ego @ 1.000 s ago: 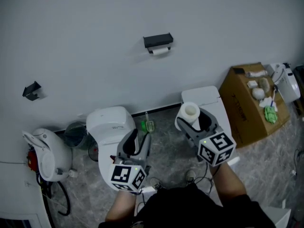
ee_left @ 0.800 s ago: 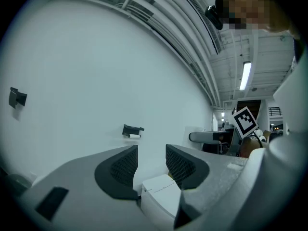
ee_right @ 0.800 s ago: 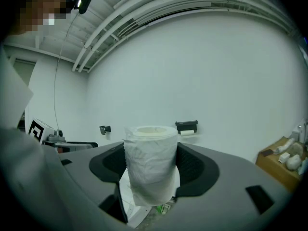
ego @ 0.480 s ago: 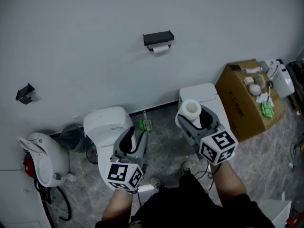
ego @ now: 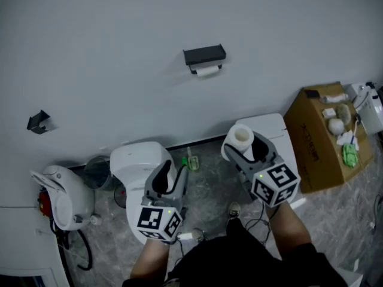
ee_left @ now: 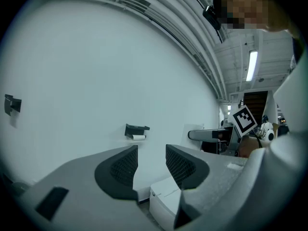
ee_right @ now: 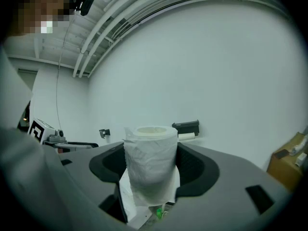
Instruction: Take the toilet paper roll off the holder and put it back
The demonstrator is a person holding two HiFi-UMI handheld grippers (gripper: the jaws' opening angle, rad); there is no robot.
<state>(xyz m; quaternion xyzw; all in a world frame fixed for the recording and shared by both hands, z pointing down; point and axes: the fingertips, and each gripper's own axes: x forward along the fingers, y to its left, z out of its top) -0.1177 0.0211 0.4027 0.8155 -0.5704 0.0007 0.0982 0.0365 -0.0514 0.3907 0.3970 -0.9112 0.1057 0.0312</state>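
A black holder [ego: 204, 55] hangs on the white wall, with a small white roll end [ego: 207, 70] under it. The holder also shows far off in the left gripper view [ee_left: 136, 129] and in the right gripper view [ee_right: 186, 126]. My right gripper [ego: 245, 147] is shut on a white toilet paper roll [ego: 239, 137], held upright well below the holder. In the right gripper view the roll [ee_right: 150, 162] fills the gap of my right gripper [ee_right: 151, 153], loose paper hanging down. My left gripper [ego: 169, 178] hangs lower left, its jaws a little apart with nothing between them [ee_left: 151, 162].
A white toilet [ego: 140, 159] stands under the left gripper and a white cabinet [ego: 275, 127] behind the right one. A cardboard box [ego: 326, 136] with small items is at right. A bin [ego: 99, 171], a white appliance [ego: 63, 190] and a black wall bracket [ego: 39, 122] are at left.
The head view has swung a little, so the room shifts in the frame. Both grippers keep their places, and the roll stays in the right one.
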